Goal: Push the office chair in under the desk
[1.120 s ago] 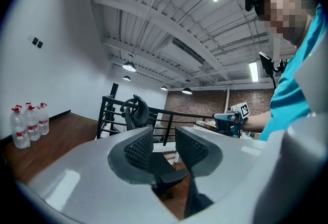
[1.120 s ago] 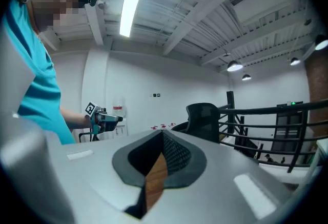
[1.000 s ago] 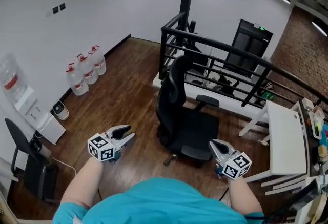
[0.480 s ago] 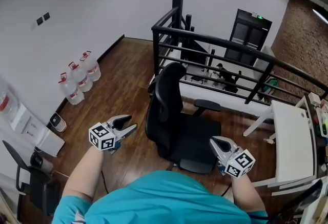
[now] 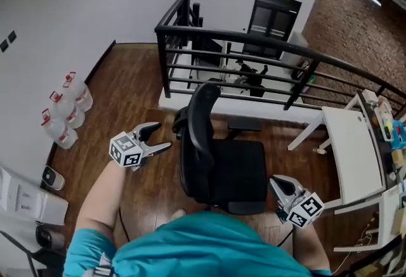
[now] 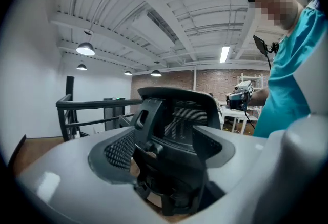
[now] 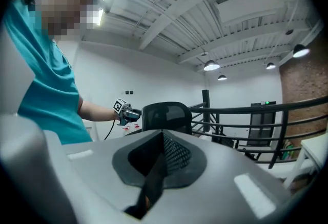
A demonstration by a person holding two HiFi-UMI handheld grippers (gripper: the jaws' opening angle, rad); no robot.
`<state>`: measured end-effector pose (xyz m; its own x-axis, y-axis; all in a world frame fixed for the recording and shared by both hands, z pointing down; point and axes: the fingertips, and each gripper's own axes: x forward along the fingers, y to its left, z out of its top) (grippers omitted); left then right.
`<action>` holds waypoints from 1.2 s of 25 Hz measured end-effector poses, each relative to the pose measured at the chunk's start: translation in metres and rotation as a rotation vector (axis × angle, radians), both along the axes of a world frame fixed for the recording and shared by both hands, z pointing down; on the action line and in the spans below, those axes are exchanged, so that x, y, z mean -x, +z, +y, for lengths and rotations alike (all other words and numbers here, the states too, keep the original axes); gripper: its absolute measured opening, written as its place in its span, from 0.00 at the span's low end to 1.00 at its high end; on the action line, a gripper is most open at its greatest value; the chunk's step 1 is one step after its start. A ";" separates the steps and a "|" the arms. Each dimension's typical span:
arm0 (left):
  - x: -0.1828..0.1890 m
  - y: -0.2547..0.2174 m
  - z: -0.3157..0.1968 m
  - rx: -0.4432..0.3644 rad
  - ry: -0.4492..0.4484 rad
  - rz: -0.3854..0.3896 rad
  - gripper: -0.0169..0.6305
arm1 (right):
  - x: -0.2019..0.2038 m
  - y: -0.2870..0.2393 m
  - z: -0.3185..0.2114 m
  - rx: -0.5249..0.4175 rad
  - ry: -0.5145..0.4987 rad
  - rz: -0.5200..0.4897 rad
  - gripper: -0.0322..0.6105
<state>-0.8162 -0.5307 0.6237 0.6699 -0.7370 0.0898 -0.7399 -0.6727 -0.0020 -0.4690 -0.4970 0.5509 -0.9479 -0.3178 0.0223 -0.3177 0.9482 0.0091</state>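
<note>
Nearest, by the desk-side corner of the office chair's (image 5: 231, 165) seat, the right gripper (image 5: 278, 182) hangs with its jaws clenched together on nothing. On the chair's other side, the left gripper (image 5: 160, 136) sits just beside the backrest, jaws opening, the backrest framed in their gap but not pressed. The chair stands apart from the white desk (image 5: 347, 142), seat facing it; a black railing (image 5: 165, 63) runs beyond. An off-centre push on the backrest would likely swivel the chair, or drive an armrest into the desk's legs.
</note>
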 end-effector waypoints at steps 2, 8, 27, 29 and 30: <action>0.009 0.004 -0.026 -0.005 0.075 -0.046 0.58 | 0.014 0.004 0.002 0.006 0.045 0.001 0.05; -0.022 0.014 -0.065 -0.001 0.375 -0.145 0.67 | 0.040 0.005 0.012 0.019 0.160 0.016 0.05; -0.077 0.011 -0.097 -0.013 0.527 -0.191 0.53 | -0.005 0.014 -0.011 0.024 0.291 0.021 0.05; -0.087 0.006 -0.102 -0.014 0.534 -0.187 0.53 | -0.014 0.011 -0.012 0.027 0.305 0.018 0.05; -0.093 0.003 -0.104 -0.013 0.537 -0.184 0.53 | -0.019 0.009 -0.011 0.028 0.312 0.017 0.05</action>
<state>-0.7236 -0.6351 0.6269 0.9252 -0.2991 0.2338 -0.2805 -0.9536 -0.1096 -0.4501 -0.5083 0.5598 -0.8044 -0.5920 0.0505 -0.5931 0.8051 -0.0081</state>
